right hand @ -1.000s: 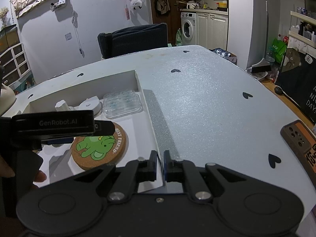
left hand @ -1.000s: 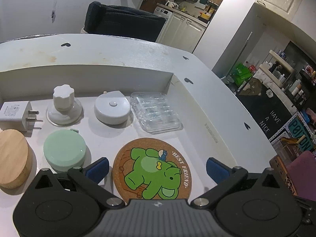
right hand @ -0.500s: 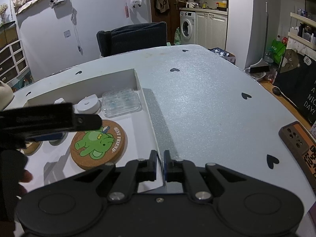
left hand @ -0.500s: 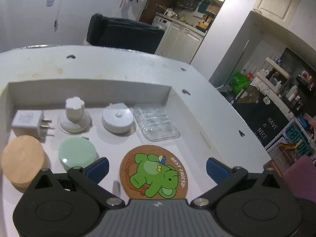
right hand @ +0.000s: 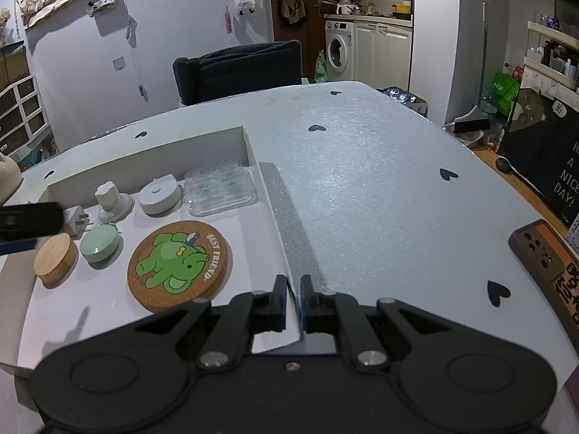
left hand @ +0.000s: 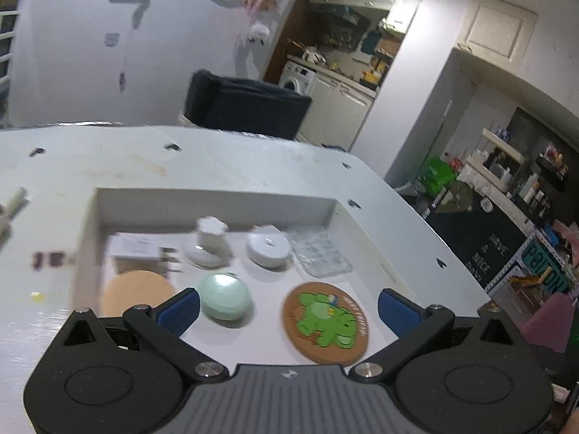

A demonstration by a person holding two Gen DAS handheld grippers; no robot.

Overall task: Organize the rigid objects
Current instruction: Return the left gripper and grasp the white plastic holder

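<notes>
left gripper (left hand: 287, 313): black linkage arms, blue pads on both fingertips (left hand: 179, 309)
left gripper body: grey ribbed centre panel with a small logo, black round housings either side
left gripper screws: silver pivot screws on the arms
right gripper (right hand: 292, 298): all black linkage arms, black fingers (right hand: 278, 300), thin blue edge on the inner pad
right gripper body: two round black housings, silver pivot screws, small centre screw

"BEST FRIEND." printed on the cork coaster (right hand: 180, 259) in the tray; "NICE DAY!" chalked on the black board (right hand: 553, 166) beyond the table's right edge.
</notes>
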